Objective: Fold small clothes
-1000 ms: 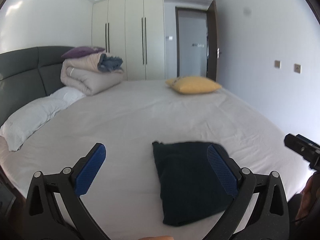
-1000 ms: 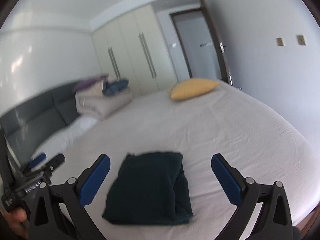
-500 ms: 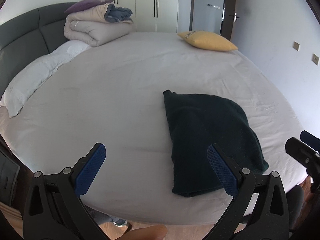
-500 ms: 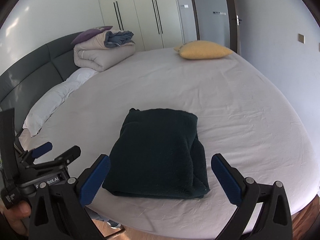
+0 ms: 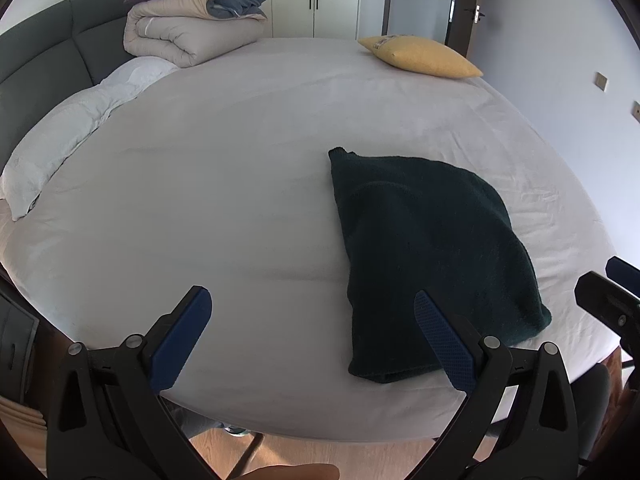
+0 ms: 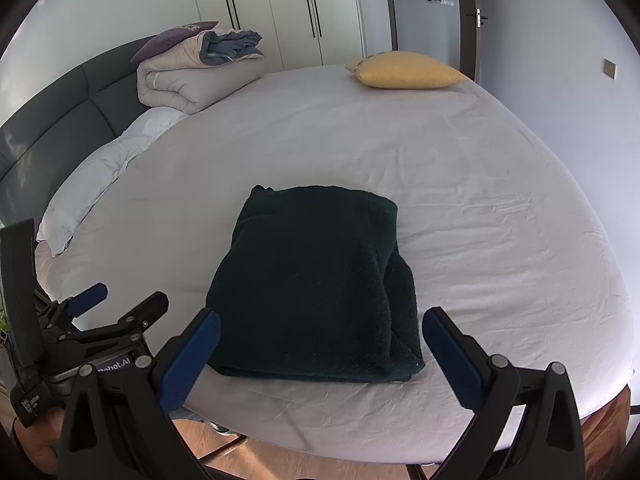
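A dark green folded garment (image 5: 424,248) lies flat on the white bed sheet (image 5: 224,168) near the bed's front edge; it also shows in the right wrist view (image 6: 316,284). My left gripper (image 5: 312,324) is open and empty, held back over the bed's front edge, left of the garment. My right gripper (image 6: 320,340) is open and empty, just short of the garment's near edge. The left gripper also shows in the right wrist view (image 6: 116,304), at the lower left.
A yellow pillow (image 6: 404,70) lies at the far side. A folded duvet stack (image 6: 196,72) and a white pillow (image 6: 100,172) lie by the dark headboard (image 6: 52,124) on the left. Wooden floor (image 6: 280,456) shows below the bed's edge.
Both grippers have pulled back and tilted down, so the bed edge and floor now show. The garment lies as before, untouched.
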The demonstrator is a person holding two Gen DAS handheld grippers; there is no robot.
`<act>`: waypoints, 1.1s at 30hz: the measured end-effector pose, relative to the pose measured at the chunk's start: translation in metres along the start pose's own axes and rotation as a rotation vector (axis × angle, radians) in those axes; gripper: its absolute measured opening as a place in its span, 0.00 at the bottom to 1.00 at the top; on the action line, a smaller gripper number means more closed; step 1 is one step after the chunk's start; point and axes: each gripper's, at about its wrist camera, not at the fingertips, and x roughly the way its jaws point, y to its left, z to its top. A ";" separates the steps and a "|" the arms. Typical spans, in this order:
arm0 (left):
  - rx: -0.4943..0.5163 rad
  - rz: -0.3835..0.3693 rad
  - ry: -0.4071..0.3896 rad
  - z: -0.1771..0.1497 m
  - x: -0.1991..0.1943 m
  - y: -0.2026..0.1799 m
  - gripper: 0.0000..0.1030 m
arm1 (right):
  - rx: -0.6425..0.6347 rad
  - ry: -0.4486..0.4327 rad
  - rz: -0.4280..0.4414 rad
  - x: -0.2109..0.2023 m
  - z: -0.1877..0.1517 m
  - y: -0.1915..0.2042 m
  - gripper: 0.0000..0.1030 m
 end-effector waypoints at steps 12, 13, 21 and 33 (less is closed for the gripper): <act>0.006 -0.009 0.019 0.003 0.006 0.004 1.00 | 0.006 0.025 -0.005 0.004 -0.001 -0.005 1.00; 0.007 -0.009 0.020 0.003 0.006 0.004 1.00 | 0.006 0.026 -0.006 0.004 -0.001 -0.005 1.00; 0.007 -0.008 0.019 0.002 0.006 0.003 1.00 | 0.010 0.031 -0.012 0.006 -0.002 -0.004 1.00; 0.006 -0.006 0.020 0.001 0.005 0.001 1.00 | 0.017 0.040 -0.018 0.008 -0.005 -0.005 1.00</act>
